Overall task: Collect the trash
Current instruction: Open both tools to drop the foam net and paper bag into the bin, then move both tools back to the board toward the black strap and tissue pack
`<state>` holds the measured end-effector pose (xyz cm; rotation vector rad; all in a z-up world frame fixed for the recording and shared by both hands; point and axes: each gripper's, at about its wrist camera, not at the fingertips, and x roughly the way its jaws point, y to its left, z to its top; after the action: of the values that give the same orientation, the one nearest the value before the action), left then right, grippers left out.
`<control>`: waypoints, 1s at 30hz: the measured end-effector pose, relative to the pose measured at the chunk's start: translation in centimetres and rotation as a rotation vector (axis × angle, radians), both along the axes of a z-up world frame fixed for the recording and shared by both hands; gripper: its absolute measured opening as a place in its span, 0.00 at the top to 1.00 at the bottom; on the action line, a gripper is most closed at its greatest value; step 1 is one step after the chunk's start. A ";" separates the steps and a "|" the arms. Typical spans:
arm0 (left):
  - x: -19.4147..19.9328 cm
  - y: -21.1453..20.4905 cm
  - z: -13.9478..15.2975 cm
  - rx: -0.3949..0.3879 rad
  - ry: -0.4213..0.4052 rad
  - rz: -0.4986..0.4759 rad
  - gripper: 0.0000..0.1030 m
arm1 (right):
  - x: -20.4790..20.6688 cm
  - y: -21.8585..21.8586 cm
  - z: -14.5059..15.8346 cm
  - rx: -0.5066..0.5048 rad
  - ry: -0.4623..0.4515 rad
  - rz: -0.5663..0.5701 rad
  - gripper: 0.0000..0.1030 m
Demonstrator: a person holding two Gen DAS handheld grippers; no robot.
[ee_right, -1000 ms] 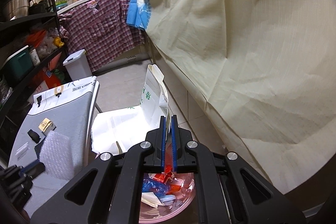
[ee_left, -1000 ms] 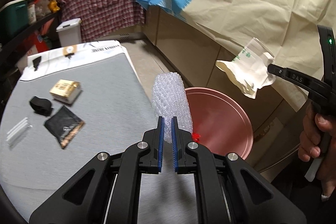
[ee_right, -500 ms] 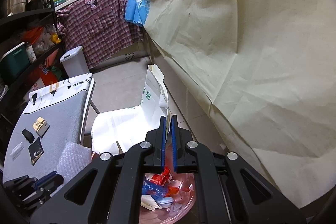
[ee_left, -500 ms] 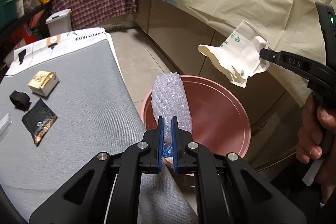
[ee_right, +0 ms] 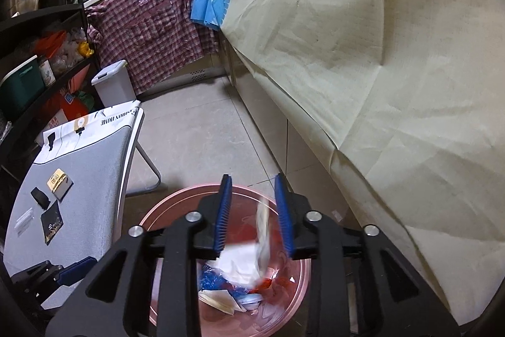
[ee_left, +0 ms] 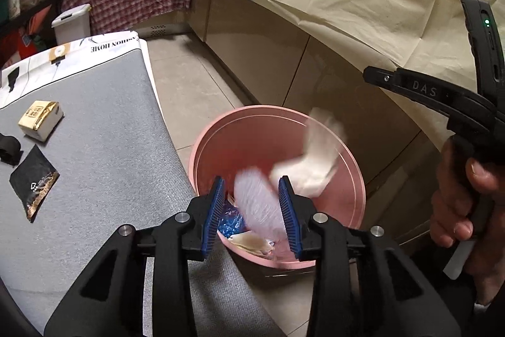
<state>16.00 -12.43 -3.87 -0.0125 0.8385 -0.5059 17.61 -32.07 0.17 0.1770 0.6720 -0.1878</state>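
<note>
Over the pink bin (ee_left: 353,166), the left gripper (ee_left: 252,212) is opening, and the bubble wrap (ee_left: 257,204) slips, blurred, between its blue pads. The right gripper (ee_right: 254,212) is opening too, its white paper bag (ee_right: 243,266) falling free. Best hold both above the rim until each piece lands (wrappers wait on the grey board (ee_left: 104,153), left).

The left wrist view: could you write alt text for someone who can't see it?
The left gripper, its fingers opening, drops blurred bubble wrap into a pink bin beside a white paper bag, also falling. A grey table on the left holds a black packet and a small box.
</note>
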 end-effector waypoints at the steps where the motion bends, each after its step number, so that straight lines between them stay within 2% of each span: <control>1: -0.1 0.2 0.0 0.002 -0.001 0.001 0.66 | 0.1 -0.1 0.0 0.003 0.000 0.000 0.70; 7: -0.4 1.4 0.9 0.015 -0.019 0.013 0.66 | 0.1 0.5 -0.1 0.004 -0.008 0.023 0.70; 16: -1.4 5.6 4.8 0.036 -0.092 0.062 0.66 | -1.1 2.2 0.8 -0.018 -0.050 0.095 0.70; 30: -1.5 17.0 9.9 0.080 -0.161 0.203 0.66 | -3.4 5.4 2.7 -0.045 -0.097 0.178 0.70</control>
<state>14.46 4.55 6.08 0.0166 0.6899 -0.2783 14.16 -26.67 2.88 0.0817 0.5830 -0.0238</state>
